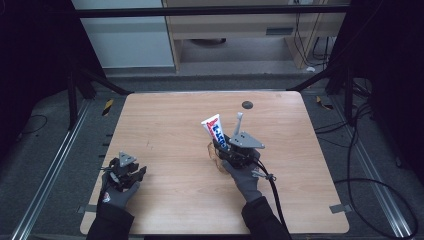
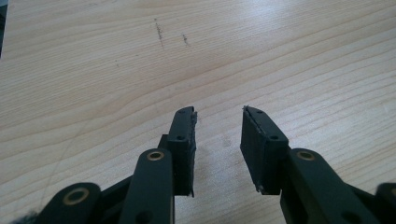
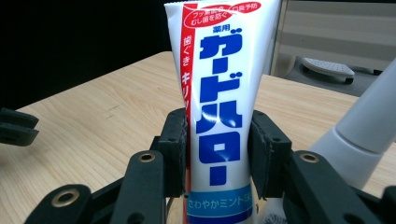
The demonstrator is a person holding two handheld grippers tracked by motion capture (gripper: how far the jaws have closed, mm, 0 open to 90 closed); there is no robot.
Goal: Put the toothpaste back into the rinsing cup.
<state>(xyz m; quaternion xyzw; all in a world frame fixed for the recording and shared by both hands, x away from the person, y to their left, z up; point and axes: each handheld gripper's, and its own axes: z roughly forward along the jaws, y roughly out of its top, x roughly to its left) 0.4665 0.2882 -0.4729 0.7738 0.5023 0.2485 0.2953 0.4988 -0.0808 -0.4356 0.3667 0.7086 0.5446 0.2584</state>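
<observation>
A white toothpaste tube (image 1: 214,129) with red and blue print stands upright, crimped end up, near the middle of the wooden table (image 1: 165,125). My right gripper (image 1: 222,146) is shut on it. In the right gripper view both pads (image 3: 177,140) press the sides of the toothpaste tube (image 3: 219,93). A grey-white toothbrush handle (image 1: 238,124) rises just right of the tube, also seen as the toothbrush handle (image 3: 359,135). A translucent orange cup (image 1: 214,156) sits at the tube's base, partly hidden by the gripper. My left gripper (image 1: 129,170) rests at the table's front left, open and empty (image 2: 218,116).
A small dark round spot (image 1: 247,105) lies on the far part of the table. A black cable (image 1: 274,192) trails from the right gripper off the front edge. Black frame bars and floor cables surround the table.
</observation>
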